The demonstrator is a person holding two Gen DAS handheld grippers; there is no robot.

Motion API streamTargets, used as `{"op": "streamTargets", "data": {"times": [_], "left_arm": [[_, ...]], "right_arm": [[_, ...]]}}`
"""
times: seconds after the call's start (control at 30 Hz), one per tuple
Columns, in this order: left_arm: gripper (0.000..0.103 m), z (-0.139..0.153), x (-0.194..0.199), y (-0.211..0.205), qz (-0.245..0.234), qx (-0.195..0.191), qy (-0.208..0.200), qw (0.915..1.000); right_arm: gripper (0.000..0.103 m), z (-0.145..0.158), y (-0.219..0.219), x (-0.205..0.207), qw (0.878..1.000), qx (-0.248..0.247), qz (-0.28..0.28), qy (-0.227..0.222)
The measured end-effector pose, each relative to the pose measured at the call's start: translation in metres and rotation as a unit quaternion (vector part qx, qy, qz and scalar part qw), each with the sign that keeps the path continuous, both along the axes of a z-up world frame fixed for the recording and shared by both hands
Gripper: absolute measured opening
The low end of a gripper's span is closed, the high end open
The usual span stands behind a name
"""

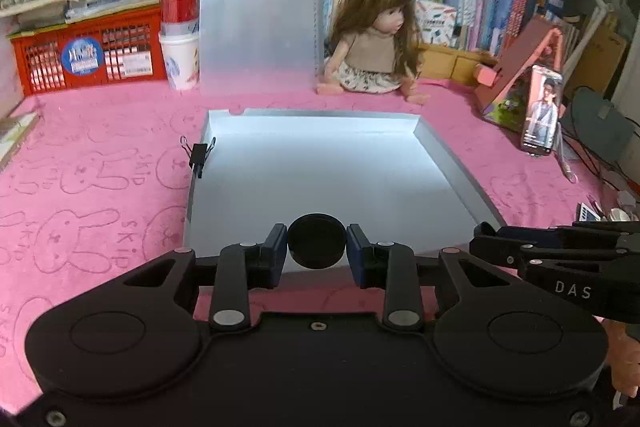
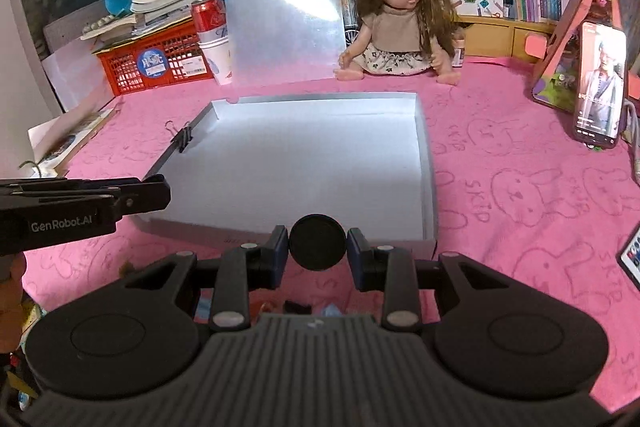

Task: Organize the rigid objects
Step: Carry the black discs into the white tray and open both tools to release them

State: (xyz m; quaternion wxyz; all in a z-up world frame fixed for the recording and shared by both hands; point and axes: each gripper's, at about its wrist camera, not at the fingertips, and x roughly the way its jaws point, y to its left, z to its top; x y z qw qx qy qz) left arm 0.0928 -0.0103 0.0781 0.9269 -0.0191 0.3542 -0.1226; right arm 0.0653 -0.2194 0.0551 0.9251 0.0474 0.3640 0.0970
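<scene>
Left wrist view: nearest me is my left tool (image 1: 317, 247), its blue pads closed snugly on a round black disc (image 1: 317, 241), a cap or lid by the look of it, gripped edge to edge so its flat face looks back at the camera. I hold it over the near edge of the shallow white tray (image 1: 440, 143) lying on the pink rabbit-print cloth (image 1: 100, 195) that covers the tabletop. The tray floor is bare, so I judge it to be where the discs belong, and nothing has been set in it yet. A black binder clip (image 1: 198, 157) bites the tray's left rim, probably to keep that wall upright. My right tool juts in from the right, side-on. Behind the tray a translucent clipboard (image 1: 260, 15) leans upright, with a doll (image 1: 374, 35) seated beside it and a phone (image 1: 541, 111) propped at the right

Right wrist view: closest here is my right tool (image 2: 317, 247), pinching a second black disc (image 2: 317, 242) the same way, jaws only narrowly apart and filled by it. It sits just short of the tray's (image 2: 425, 143) near edge, over the cloth, the tray ahead and slightly left. My left tool (image 2: 156, 193) reaches in from the left above the tray's near left corner. Holding both discs by the rim should let me lower each flat onto the tray floor
</scene>
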Motion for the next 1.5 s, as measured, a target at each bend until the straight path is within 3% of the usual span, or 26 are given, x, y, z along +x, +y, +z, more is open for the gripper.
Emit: {"op": "streamTargets", "data": {"times": [0.17,0.67,1.03,1.5], "left_arm": [[0.031,-0.013,0.031,0.000,0.004,-0.004,0.034,0.9994],[0.031,-0.044,0.077,-0.022,0.014,0.020,0.065,0.9976],[0.031,-0.062,0.087,-0.024,0.018,0.031,0.078,0.9963],[0.031,-0.065,0.086,-0.031,0.017,0.044,0.063,0.9969]], "right_arm": [[0.037,-0.007,-0.005,0.028,1.000,0.003,0.000,0.026],[0.037,-0.030,-0.004,0.091,0.996,-0.035,-0.009,0.077],[0.037,-0.046,0.002,0.102,0.994,-0.052,0.004,0.100],[0.039,-0.047,0.006,0.104,0.993,-0.066,0.010,0.097]]}}
